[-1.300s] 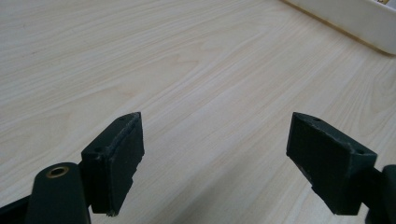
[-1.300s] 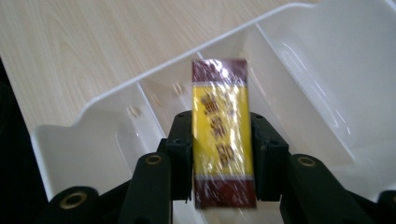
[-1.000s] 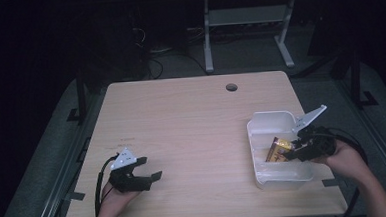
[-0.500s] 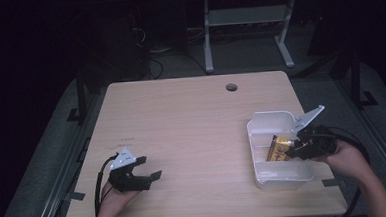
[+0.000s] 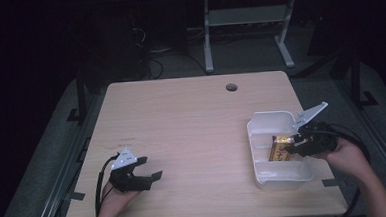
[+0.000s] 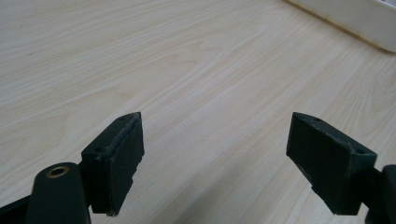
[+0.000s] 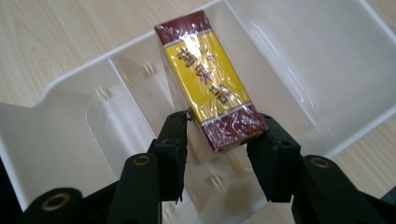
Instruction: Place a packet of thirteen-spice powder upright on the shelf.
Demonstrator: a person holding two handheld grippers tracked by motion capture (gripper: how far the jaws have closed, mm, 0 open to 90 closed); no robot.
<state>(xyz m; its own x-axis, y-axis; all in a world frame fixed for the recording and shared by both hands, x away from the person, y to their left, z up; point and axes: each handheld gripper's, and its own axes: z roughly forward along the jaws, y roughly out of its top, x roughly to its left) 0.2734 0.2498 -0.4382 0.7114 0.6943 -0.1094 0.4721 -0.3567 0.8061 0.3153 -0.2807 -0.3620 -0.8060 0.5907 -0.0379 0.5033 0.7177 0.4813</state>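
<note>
the right gripper [image 7: 217,140] is clenched on the near end of the yellow-red box [image 7: 208,77], inside the white tray [image 5: 262,122] near the table's right edge. such a shallow hold could let it slip. the left gripper [image 6: 215,163] is released, at the near-left corner.

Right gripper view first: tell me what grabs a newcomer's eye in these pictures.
The yellow and maroon wrapped box stands out, clamped at its near end by the right gripper over the white divided tray at the table's right edge. Far off at the table's near left corner, the left gripper gapes wide over bare wood, holding nothing.
</note>
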